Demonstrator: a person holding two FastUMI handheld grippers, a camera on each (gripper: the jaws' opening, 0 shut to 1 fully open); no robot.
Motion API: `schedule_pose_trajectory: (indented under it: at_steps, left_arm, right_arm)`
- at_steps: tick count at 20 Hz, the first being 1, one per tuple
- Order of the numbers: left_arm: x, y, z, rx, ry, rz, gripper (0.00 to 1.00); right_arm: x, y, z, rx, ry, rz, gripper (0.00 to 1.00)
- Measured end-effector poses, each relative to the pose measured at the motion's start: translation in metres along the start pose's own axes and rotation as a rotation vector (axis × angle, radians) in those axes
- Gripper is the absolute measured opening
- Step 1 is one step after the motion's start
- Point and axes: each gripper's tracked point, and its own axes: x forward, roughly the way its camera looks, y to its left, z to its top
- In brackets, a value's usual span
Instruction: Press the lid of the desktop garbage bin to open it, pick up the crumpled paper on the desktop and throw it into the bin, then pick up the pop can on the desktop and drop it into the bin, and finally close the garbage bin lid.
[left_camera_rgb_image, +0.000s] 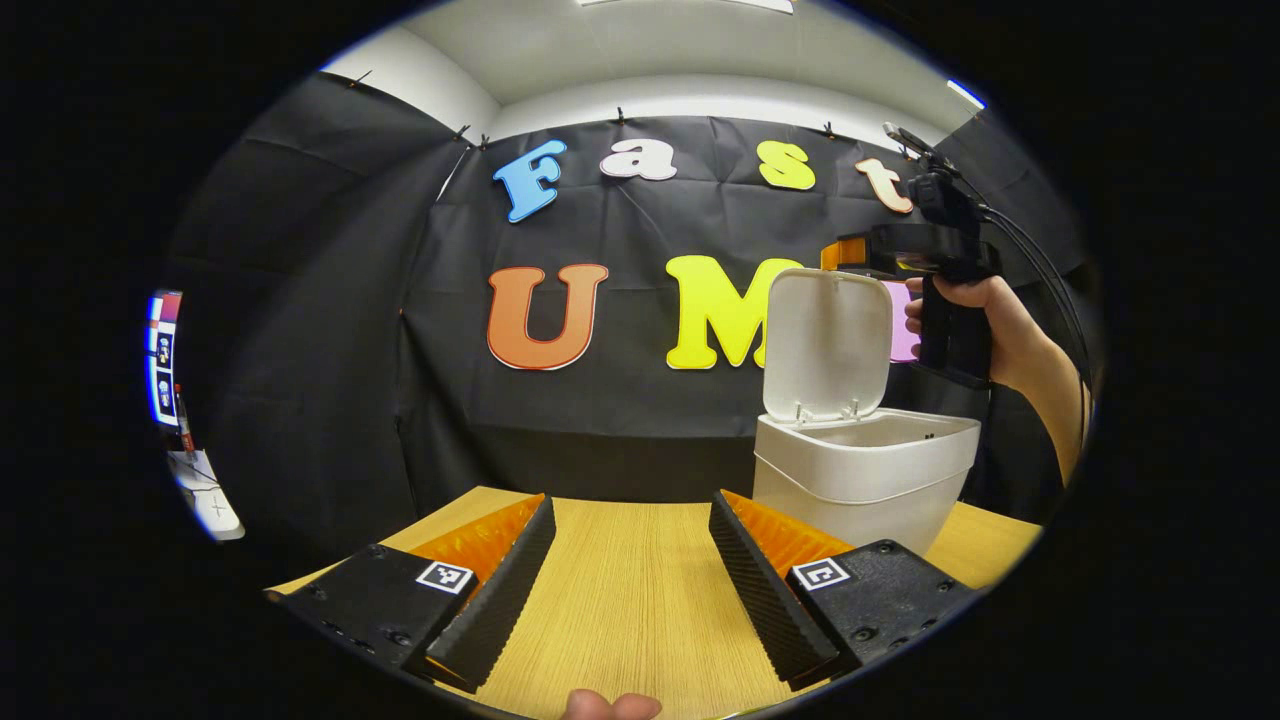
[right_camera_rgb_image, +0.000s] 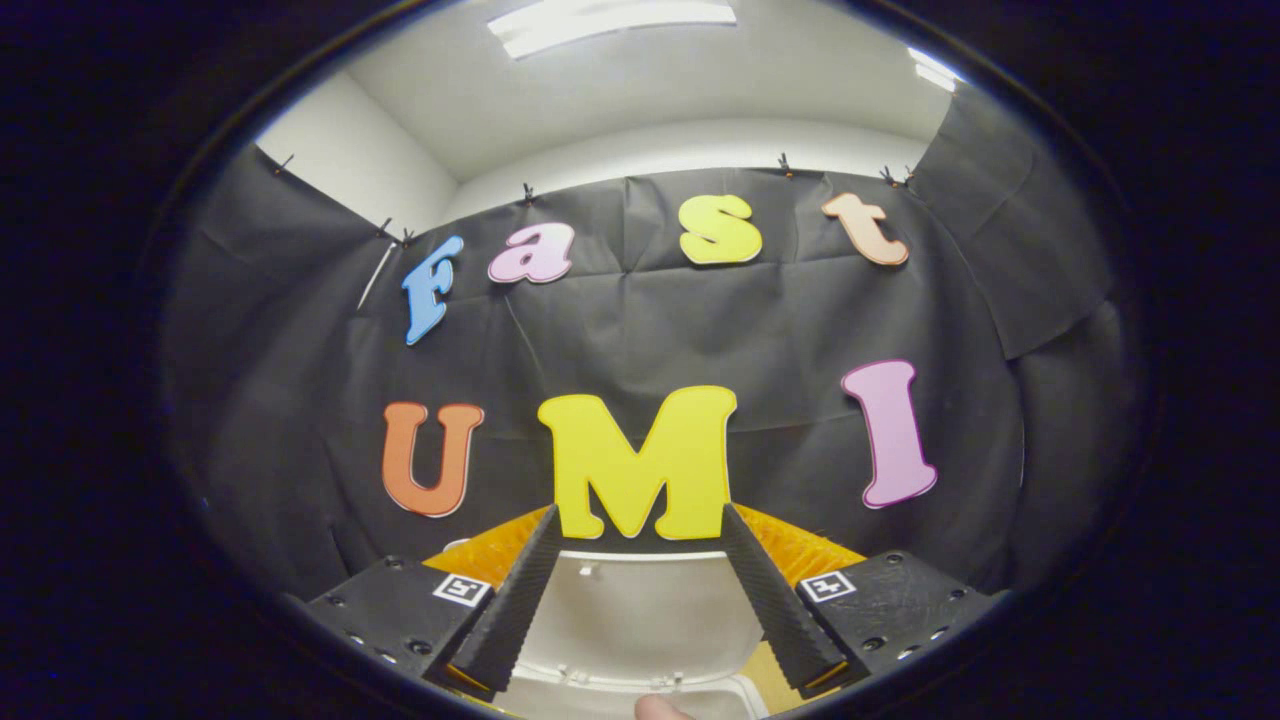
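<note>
A white desktop bin (left_camera_rgb_image: 865, 475) stands on the wooden table (left_camera_rgb_image: 640, 600) at the right, with its lid (left_camera_rgb_image: 825, 345) raised upright. My left gripper (left_camera_rgb_image: 632, 515) is open low over the table, left of the bin, nothing between its fingers. Behind and above the lid a hand (left_camera_rgb_image: 985, 325) holds my right gripper's body (left_camera_rgb_image: 925, 250). In the right gripper view, my right gripper (right_camera_rgb_image: 637, 525) is open just above the bin, and the raised lid (right_camera_rgb_image: 640, 615) shows between its fingers without touching them.
Black cloth walls close the booth behind and to both sides of the table. At the far left edge of the left gripper view sits a lit screen (left_camera_rgb_image: 163, 355) with a white object (left_camera_rgb_image: 210, 495) below it.
</note>
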Motion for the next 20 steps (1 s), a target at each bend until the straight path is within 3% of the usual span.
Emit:
schedule_pose_trajectory:
  at_steps: [16,20]
  left_arm:
    - [-0.026,0.002,0.009,-0.014,-0.011,0.062,0.99]
    - [-0.030,-0.005,0.010,-0.031,-0.012,0.057,0.99]
  right_arm:
    - [-0.061,0.001,-0.013,0.002,0.172,0.076,0.96]
    - [-0.072,0.005,-0.049,0.010,0.308,0.116,0.93]
